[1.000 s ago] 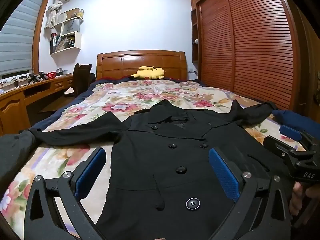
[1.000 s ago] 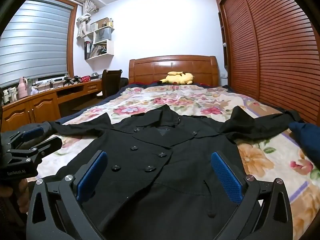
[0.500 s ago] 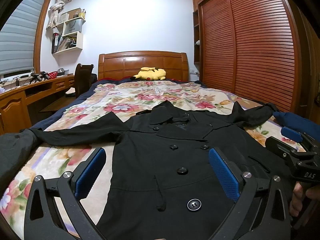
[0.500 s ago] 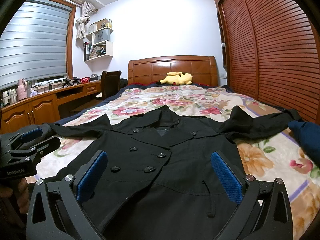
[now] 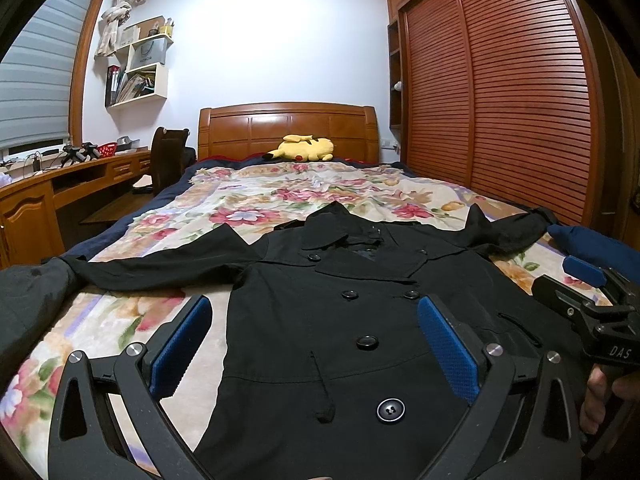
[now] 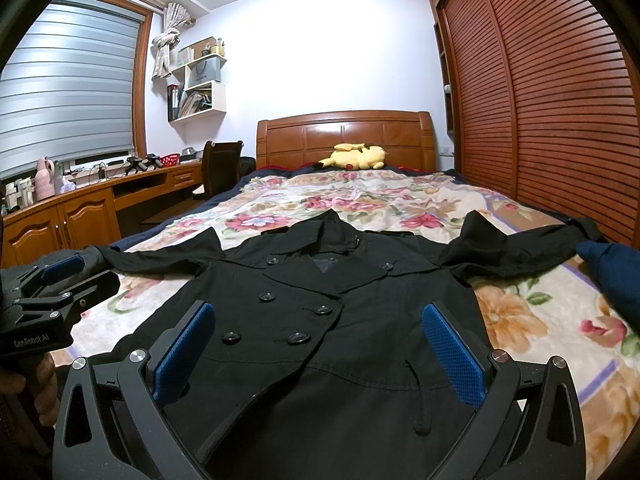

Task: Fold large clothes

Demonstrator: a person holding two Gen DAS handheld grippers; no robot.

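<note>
- Two views show one black double-breasted button coat (image 5: 360, 320) lying face up and spread flat on a bed with a floral bedspread (image 5: 280, 196), collar toward the wooden headboard (image 5: 288, 128), both sleeves stretched out sideways.
- Left wrist view: the left gripper (image 5: 314, 340) hovers over the coat's lower front, its jaws wide apart with the blue pads holding nothing. The right gripper (image 5: 580, 284), held by a hand (image 5: 600, 396), is at the right edge; its jaws also look parted and empty. A yellow plush toy (image 5: 304, 148) lies by the headboard.
- Right wrist view: the right gripper (image 6: 318, 344) sits above the coat's hem area, jaws wide apart, gripping nothing. The left gripper (image 6: 68, 276) appears at the left edge over the coat's sleeve end, jaws parted. A brown louvred wardrobe (image 6: 560, 100) lines the right wall.
</note>
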